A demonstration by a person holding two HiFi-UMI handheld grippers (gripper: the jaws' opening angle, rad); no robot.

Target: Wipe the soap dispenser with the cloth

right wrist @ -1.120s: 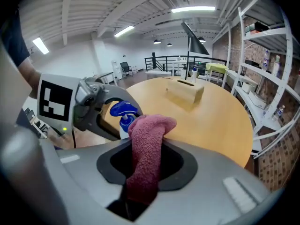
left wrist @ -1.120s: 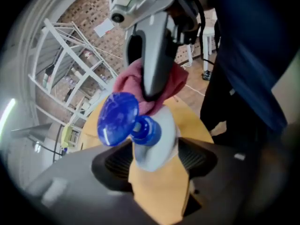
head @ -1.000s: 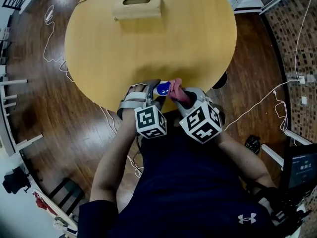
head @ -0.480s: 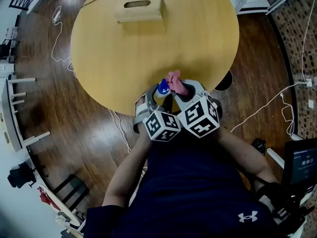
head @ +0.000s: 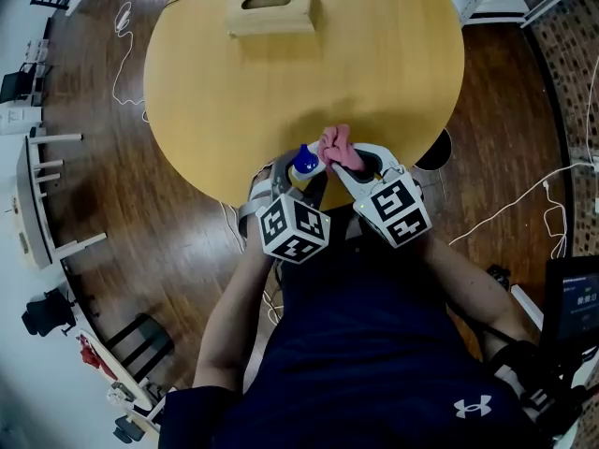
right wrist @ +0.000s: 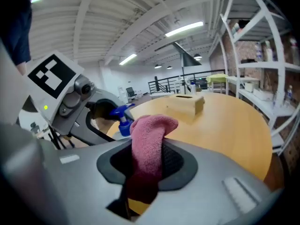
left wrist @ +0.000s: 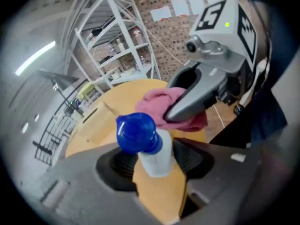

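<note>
The soap dispenser [left wrist: 157,157], a white bottle with a blue pump head [head: 304,164], stands upright between the jaws of my left gripper [head: 298,178], lifted over the table's near edge. Those jaws are closing on the bottle, and both pads sit against its sides. My right gripper [right wrist: 147,161] is shut on a pink cloth [right wrist: 149,139], whose folded end sticks up past the jaws. The cloth [head: 337,148] is right beside the pump head; I cannot tell whether they touch. In the left gripper view the cloth [left wrist: 161,104] sits just behind the blue head.
The round wooden table [head: 281,82] stretches away from both grippers. A wooden box with a slot [head: 270,9] stands at its far edge. Cables trail on the dark wood floor [head: 122,92] to the left. White shelving [right wrist: 262,55] stands beyond the table.
My left gripper has rolled and drawn in close beside the right one, turning the dispenser more upright. The cloth has stayed next to the pump head.
</note>
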